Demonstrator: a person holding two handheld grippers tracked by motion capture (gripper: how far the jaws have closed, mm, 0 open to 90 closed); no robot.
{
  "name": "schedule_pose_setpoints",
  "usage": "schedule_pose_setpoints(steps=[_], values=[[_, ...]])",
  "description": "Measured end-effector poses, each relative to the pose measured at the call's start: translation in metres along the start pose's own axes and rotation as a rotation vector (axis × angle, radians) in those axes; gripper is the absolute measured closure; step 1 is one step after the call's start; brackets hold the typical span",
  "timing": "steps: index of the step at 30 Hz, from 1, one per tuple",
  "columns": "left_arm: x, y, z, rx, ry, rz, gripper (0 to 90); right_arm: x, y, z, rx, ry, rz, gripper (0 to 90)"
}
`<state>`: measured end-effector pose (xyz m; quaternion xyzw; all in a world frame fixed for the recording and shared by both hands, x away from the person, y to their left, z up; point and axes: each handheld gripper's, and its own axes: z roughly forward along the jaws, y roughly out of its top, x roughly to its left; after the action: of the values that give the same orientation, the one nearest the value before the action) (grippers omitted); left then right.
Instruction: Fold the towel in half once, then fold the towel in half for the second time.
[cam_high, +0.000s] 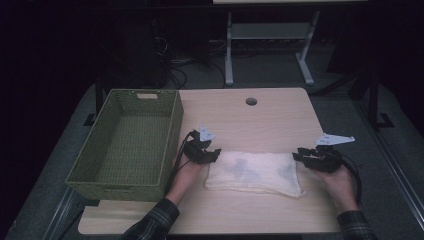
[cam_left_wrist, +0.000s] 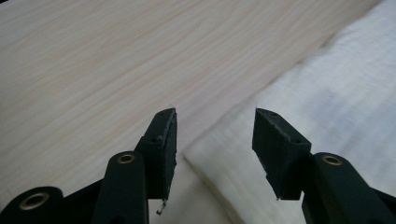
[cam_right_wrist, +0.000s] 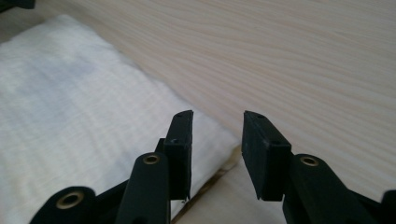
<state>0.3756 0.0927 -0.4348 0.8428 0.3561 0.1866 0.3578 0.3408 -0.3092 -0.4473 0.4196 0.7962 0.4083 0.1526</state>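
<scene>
A folded white towel (cam_high: 254, 172) lay flat on the wooden table (cam_high: 260, 115), near the person's edge, with its long axis running left to right across the table and its short ends facing the two grippers. The left gripper (cam_high: 216, 154) sat at the towel's left end, its jaws spread with nothing between them; in the left gripper view the towel's corner (cam_left_wrist: 327, 112) lay just beyond the open jaws. The right gripper (cam_high: 296, 155) sat at the towel's right end, jaws likewise spread and empty, straddling the towel's edge (cam_right_wrist: 93, 121) in the right gripper view. A green woven basket (cam_high: 129, 145) stood at the table's left side, just beside the left gripper. A round hole (cam_high: 251, 101) marked the table's far edge.
</scene>
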Motion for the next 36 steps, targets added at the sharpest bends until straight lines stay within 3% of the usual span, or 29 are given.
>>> schedule_pose_setpoints(steps=[6,12,16,20,23,26,28,32,36], values=[[0.014,0.002,0.013,0.021,0.013,-0.037,50.9,-0.013,0.001,0.019,0.025,-0.01,0.032,65.1],[0.017,-0.003,0.021,0.068,0.017,-0.023,50.3,-0.012,-0.006,0.035,0.098,-0.03,0.012,66.5],[0.015,-0.006,0.026,0.098,0.02,-0.011,50.1,-0.012,-0.008,0.035,0.084,-0.032,-0.002,68.3],[0.013,-0.009,0.031,0.121,0.021,0.008,51.4,-0.009,-0.009,0.035,0.08,-0.022,-0.012,75.6],[0.012,-0.009,0.032,0.116,0.01,0.019,56.3,-0.009,-0.009,0.035,0.077,-0.001,-0.011,81.7],[0.009,-0.009,0.032,0.115,-0.04,0.005,74.3,-0.008,-0.009,0.035,0.082,0.005,-0.017,85.7],[0.006,-0.008,0.032,0.126,-0.042,0.024,83.7,-0.008,-0.009,0.035,0.081,0.007,-0.016,86.5],[0.006,-0.006,0.031,0.133,-0.036,0.009,86.3,-0.008,-0.008,0.034,0.078,-0.01,-0.011,87.5],[0.009,-0.002,0.024,0.082,-0.028,-0.016,86.6,-0.013,-0.005,0.029,0.052,-0.024,-0.005,87.7]])
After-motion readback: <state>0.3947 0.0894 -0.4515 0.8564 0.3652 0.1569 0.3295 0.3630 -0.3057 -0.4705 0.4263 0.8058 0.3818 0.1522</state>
